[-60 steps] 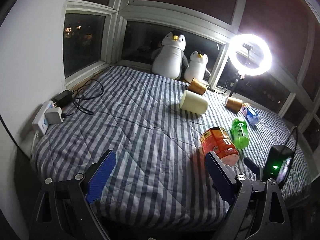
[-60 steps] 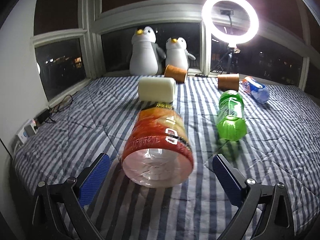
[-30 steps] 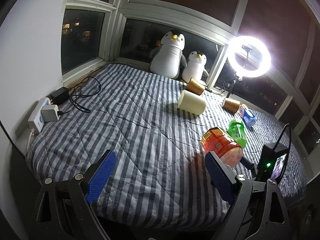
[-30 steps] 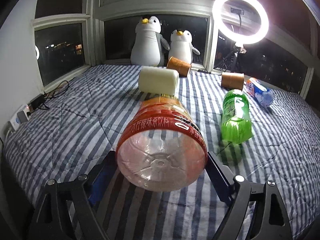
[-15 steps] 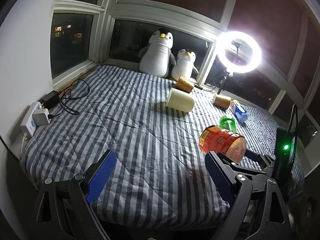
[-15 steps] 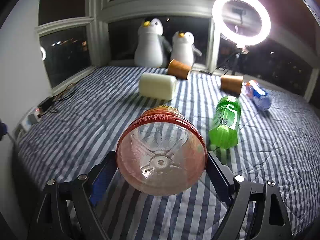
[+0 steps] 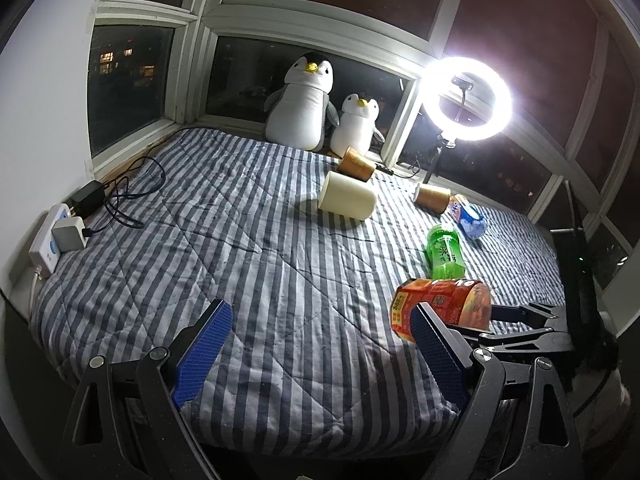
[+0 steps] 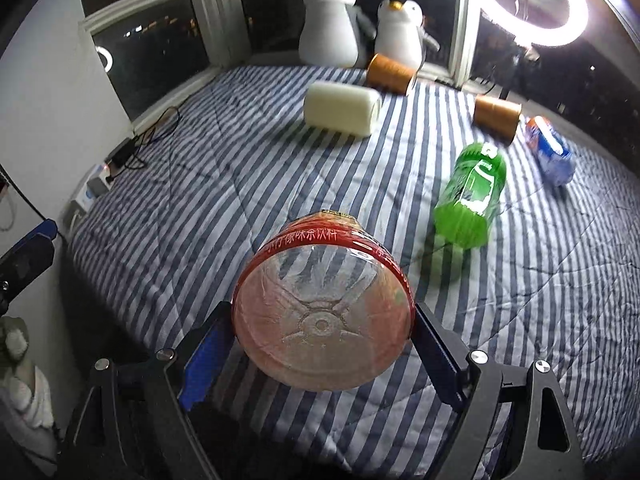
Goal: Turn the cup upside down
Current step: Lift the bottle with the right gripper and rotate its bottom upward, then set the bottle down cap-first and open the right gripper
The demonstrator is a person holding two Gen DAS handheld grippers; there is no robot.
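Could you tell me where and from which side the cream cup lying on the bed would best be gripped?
Probably across the middle of its round wall. The cream cup lies on its side on the striped bedspread, apart from the brown cups, so its curved flanks are free. Come from the near side with the open left tool, jaws spanning its width; the right tool holds the red bottle.

Home bedroom at night: a bed with a striped quilt [image 7: 224, 248] fills the frame centre, two plush penguins [image 7: 304, 104] sit on the bay-window sill at upper centre, and a power strip [image 7: 50, 246] lies at the left edge.
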